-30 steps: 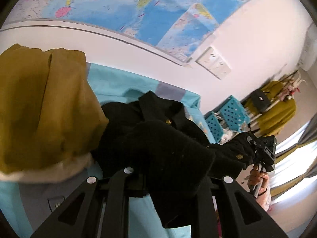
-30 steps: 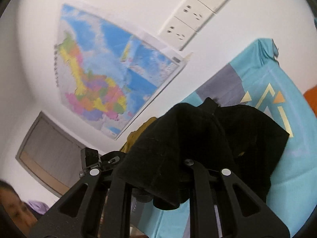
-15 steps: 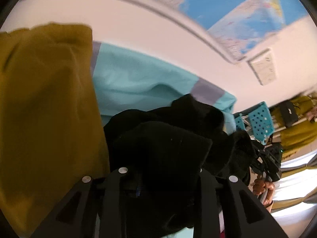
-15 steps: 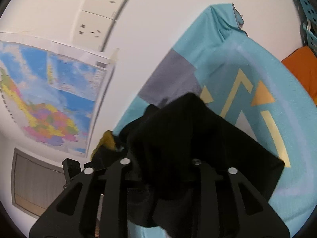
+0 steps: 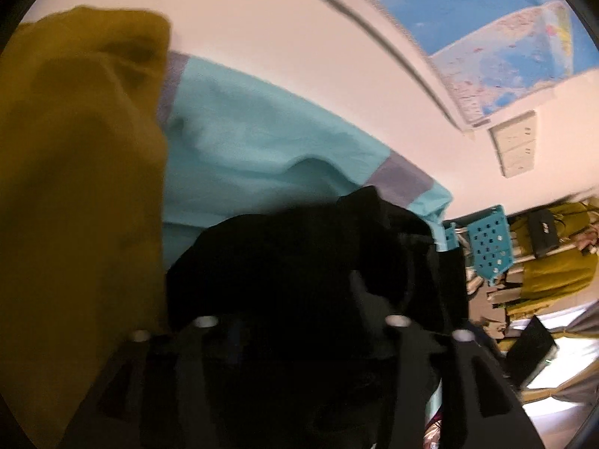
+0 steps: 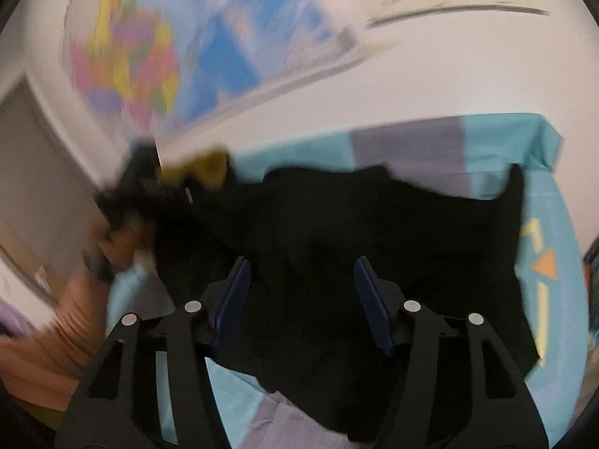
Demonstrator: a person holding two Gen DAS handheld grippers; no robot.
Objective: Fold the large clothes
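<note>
A large black garment [image 6: 374, 232] lies spread on the turquoise and grey sheet [image 6: 408, 142]. My right gripper [image 6: 301, 284] is open just above it, and its blue-padded fingers [image 6: 234, 292] hold nothing. In the left wrist view the black garment [image 5: 299, 262] is bunched over my left gripper [image 5: 299, 336], which is shut on it; the fingertips are hidden by the dark cloth. The view is blurred.
A mustard garment [image 5: 75, 205] lies at the left on the sheet [image 5: 243, 142]. A wall map [image 5: 505, 30] and sockets [image 5: 516, 142] are behind. Turquoise baskets [image 5: 486, 247] and a clothes rack stand at the right. The person's hand [image 6: 123, 239] holds the left gripper.
My right gripper has opened and let go of the black garment, which now lies spread on the sheet. My left gripper has moved lower with the cloth held in it.
</note>
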